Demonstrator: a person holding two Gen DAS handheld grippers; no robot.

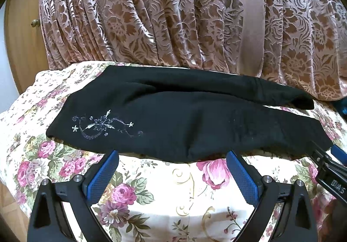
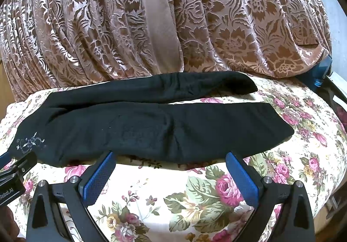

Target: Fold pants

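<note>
Black pants (image 1: 184,125) lying lengthwise on floral bedspread (image 1: 173,187), my left hand-held gripper (image 1: 172,173) wide open, empty, right hand-held gripper (image 2: 170,174) likewise, both just short of near edge

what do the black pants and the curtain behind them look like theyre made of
Black pants: soft matte knit, likely cotton jersey; no sheen, limp rounded folds, silvery printed flower.
Curtain: velvety burnout fabric, probably; raised shiny floral pattern catches the light on brown ground.
</note>
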